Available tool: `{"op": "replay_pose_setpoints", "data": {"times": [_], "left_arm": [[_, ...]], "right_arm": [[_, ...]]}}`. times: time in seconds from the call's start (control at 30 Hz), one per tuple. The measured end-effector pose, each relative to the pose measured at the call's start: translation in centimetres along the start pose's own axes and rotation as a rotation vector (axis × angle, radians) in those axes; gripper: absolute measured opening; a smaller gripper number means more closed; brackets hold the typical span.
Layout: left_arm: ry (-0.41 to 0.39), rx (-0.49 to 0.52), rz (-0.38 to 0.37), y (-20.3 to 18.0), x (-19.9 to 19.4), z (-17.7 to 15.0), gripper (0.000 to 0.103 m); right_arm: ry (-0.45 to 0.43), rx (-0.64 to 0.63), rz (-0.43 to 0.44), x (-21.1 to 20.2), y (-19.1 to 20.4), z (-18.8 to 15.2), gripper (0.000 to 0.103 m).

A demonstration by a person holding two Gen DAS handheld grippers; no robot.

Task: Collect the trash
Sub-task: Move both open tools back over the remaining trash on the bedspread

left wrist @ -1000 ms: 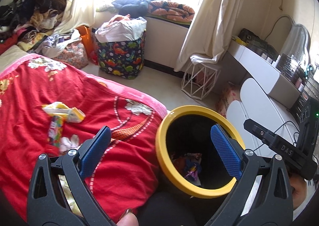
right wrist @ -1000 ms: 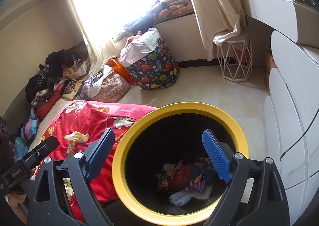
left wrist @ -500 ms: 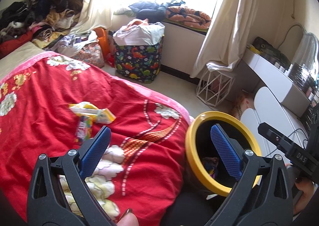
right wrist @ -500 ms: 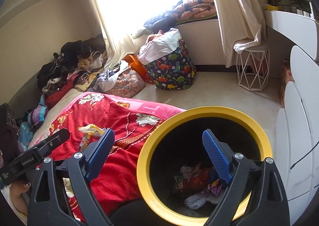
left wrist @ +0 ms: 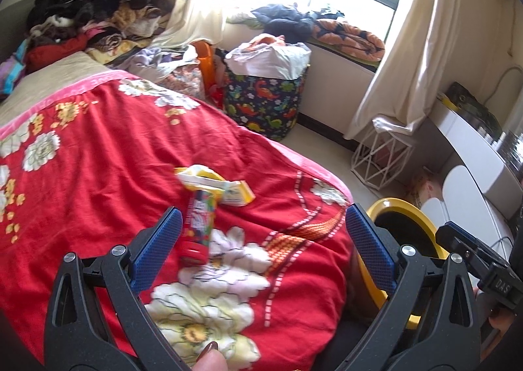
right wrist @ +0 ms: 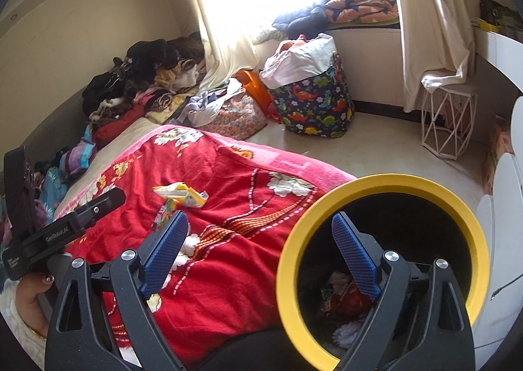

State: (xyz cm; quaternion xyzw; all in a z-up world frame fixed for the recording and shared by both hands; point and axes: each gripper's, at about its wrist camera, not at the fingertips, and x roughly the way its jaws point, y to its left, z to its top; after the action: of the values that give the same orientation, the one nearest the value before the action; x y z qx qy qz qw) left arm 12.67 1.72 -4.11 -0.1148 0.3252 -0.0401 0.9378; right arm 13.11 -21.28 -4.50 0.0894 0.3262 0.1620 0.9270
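step: reach for trash | I see both claws wide, empty – left gripper [left wrist: 261,240], right gripper [right wrist: 261,250] | candy tube [left wrist: 199,223] and yellow wrapper [left wrist: 215,186] lie on the red blanket [left wrist: 98,181] | bin [right wrist: 379,184] beside bed | advice: I'd straddle the tube squarely – avoid pinching blanket.

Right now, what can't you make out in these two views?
- Print on the candy tube: left wrist view, motion blur.
- Text on the yellow wrapper: too small in both views.
- Full contents of the yellow-rimmed bin: right wrist view, dark interior, and a finger of the right tongs covers part.
- Bin in left wrist view: mostly hidden behind the left tongs.
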Motion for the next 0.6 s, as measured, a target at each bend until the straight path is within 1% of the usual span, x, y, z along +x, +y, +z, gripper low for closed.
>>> {"op": "replay_pose_setpoints", "data": {"times": [0.23, 0.37, 0.57, 0.6], "left_arm": [[-0.001, -0.045, 0.05, 3.1, -0.1, 0.3, 0.092], [0.016, -0.076, 0.071, 5.0, 0.2, 0.3, 0.092], [0.056, -0.119, 0.075, 7.4, 1.0, -0.2, 0.092], [0.065, -0.125, 0.071, 7.7, 1.2, -0.3, 0.089]], "right_arm": [[0.038, -0.051, 0.045, 2.4, 2.4, 0.2, 0.087], [0.059, -0.074, 0.075, 3.8, 3.4, 0.6, 0.087], [0.084, -0.12, 0.094, 6.4, 4.8, 1.3, 0.087], [0.089, -0.128, 0.094, 6.9, 5.0, 1.4, 0.086]]}}
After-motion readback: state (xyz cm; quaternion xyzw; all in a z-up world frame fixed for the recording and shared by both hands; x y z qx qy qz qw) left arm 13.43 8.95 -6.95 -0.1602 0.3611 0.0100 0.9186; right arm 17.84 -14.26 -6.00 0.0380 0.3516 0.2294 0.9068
